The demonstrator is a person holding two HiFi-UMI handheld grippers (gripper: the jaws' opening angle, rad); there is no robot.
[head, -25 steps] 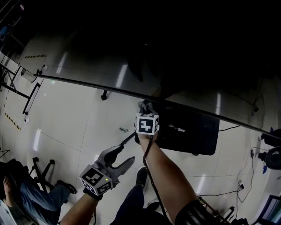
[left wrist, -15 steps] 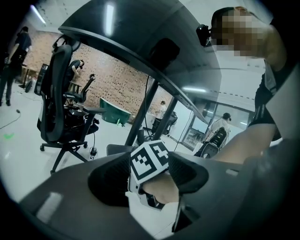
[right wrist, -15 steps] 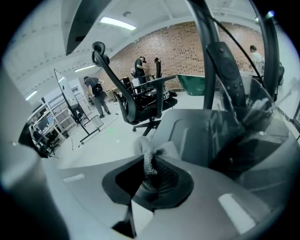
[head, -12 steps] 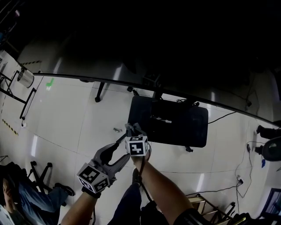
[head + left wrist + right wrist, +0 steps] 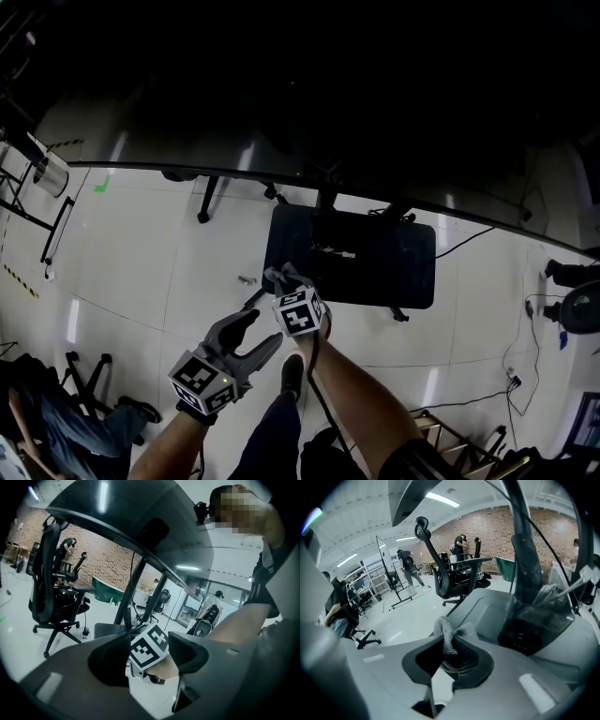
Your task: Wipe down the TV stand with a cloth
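Now the right gripper (image 5: 279, 279) has its jaws pressed together on a bunched grey cloth (image 5: 278, 274). In the right gripper view the cloth (image 5: 450, 634) pokes up out of the closed jaws of that gripper (image 5: 451, 657). It hangs just beside the near left corner of the TV stand (image 5: 375, 262), by the dark flat base. Whether it touches the base cannot be told. A second ago this gripper was higher in the head view, with the cloth up by the dark curved edge above the stand. It has since dropped back towards the person, and over the last half second it has hardly shifted.

The left gripper (image 5: 261, 332) hangs lower and to the left with its jaws spread and nothing between them. It is much where it was a second ago. In its own view the left gripper (image 5: 150, 652) looks past its parted jaws at the right gripper's marker cube (which is behind them, not gripped).

The stand's base now sits further left and higher in the head view than before, and its posts rise into the dark panel above. A black office chair (image 5: 450, 573) stands on the pale floor (image 5: 141, 253) beyond. The person's shoe (image 5: 292, 375) shows below the grippers.
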